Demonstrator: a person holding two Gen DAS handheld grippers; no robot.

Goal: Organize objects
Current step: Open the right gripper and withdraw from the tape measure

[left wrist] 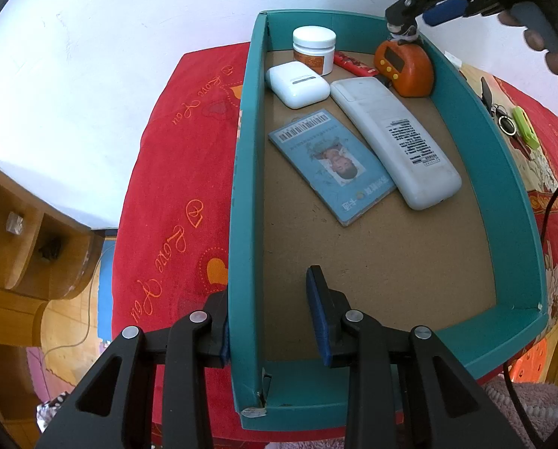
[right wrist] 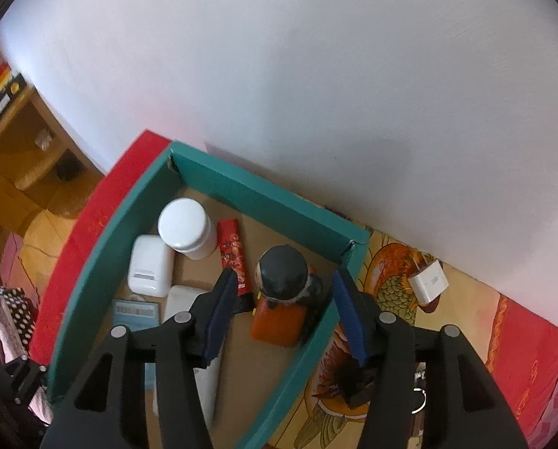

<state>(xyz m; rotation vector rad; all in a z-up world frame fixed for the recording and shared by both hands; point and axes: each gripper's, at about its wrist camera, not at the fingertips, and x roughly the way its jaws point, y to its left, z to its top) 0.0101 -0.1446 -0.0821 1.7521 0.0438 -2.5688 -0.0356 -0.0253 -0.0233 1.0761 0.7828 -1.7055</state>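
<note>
A teal box [left wrist: 503,194] lies on a red cloth and holds a white jar [left wrist: 314,48], a white case [left wrist: 297,84], a red packet [left wrist: 354,63], a white remote [left wrist: 395,142], a blue card [left wrist: 331,164] and an orange timer [left wrist: 404,69]. My left gripper [left wrist: 267,288] straddles the box's left wall near the front corner, jaws narrow, outer pad against the wall. My right gripper [right wrist: 282,275] hangs open over the timer [right wrist: 277,323] in the box's far right corner. The dark figure [right wrist: 282,273] on top of the timer sits between the fingers, untouched by the pads.
Keys and a green tag [left wrist: 524,131] lie on the cloth right of the box. A white charger [right wrist: 428,284] sits by the white wall [right wrist: 316,75]. Wooden shelving [left wrist: 24,239] stands at the left, lower down. The box floor near me is bare cardboard [left wrist: 372,262].
</note>
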